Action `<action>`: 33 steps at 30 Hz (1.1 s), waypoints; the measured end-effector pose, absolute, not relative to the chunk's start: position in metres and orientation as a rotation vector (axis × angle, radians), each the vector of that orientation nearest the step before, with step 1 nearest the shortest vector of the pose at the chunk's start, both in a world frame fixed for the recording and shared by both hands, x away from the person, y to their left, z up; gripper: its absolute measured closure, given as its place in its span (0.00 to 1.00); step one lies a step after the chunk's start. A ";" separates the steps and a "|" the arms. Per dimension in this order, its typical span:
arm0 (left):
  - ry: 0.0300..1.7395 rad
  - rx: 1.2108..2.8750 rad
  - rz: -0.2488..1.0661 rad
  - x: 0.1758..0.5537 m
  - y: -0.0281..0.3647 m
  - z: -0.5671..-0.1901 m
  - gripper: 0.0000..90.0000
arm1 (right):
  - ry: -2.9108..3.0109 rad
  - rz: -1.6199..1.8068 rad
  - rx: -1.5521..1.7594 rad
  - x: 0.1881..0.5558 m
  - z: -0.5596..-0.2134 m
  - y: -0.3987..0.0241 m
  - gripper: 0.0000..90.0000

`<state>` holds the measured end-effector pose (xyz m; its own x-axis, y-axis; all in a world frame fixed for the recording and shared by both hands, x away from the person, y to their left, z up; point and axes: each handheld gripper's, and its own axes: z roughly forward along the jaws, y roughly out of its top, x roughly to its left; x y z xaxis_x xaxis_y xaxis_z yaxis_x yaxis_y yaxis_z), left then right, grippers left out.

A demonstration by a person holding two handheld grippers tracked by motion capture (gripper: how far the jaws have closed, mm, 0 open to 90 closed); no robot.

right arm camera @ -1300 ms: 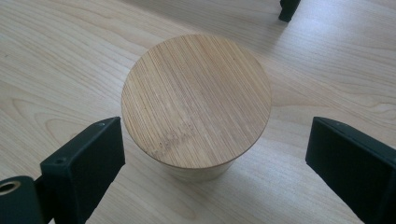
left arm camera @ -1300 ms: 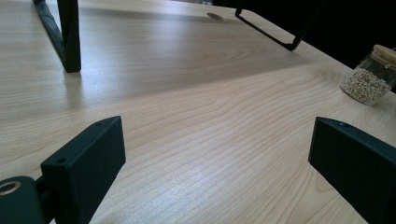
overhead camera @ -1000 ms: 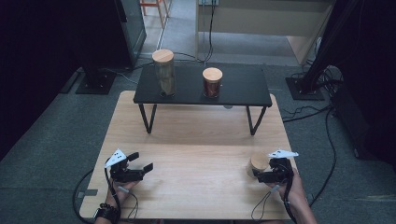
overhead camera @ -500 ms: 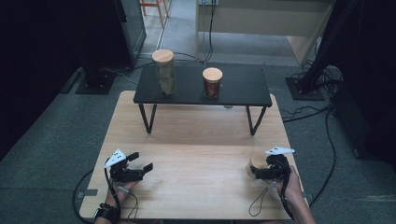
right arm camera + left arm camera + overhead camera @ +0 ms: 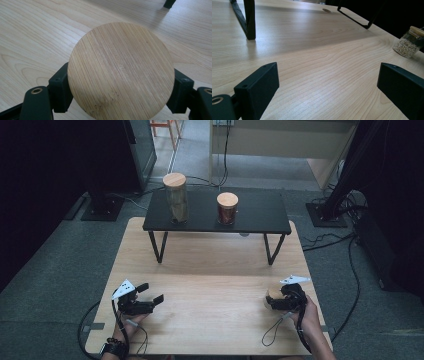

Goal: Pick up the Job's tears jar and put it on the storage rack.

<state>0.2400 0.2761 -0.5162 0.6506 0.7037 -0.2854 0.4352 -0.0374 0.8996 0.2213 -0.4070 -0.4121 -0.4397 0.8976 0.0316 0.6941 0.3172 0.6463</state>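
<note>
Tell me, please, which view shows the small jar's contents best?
The left gripper view: the jar shows side-on, pale grains visible through the glass. The right gripper view shows just its wooden lid from above; the high view shows it small beside the right gripper.

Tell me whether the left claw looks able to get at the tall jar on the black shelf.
Probably yes. The left claw is open and holds nothing, and bare wooden table lies between it and the black shelf, where the tall jar stands near the left end, apart from the short jar.
</note>
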 end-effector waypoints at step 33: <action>0.940 1.658 0.270 0.240 0.278 -0.518 0.04 | 2.263 0.850 1.331 0.235 -0.353 -0.396 0.27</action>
<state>0.2397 0.2776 -0.5178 0.6525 0.6979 -0.2954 0.4346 -0.0253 0.9003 0.2351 -0.3958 -0.3528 -0.4792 0.8775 -0.0191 0.6478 0.3683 0.6668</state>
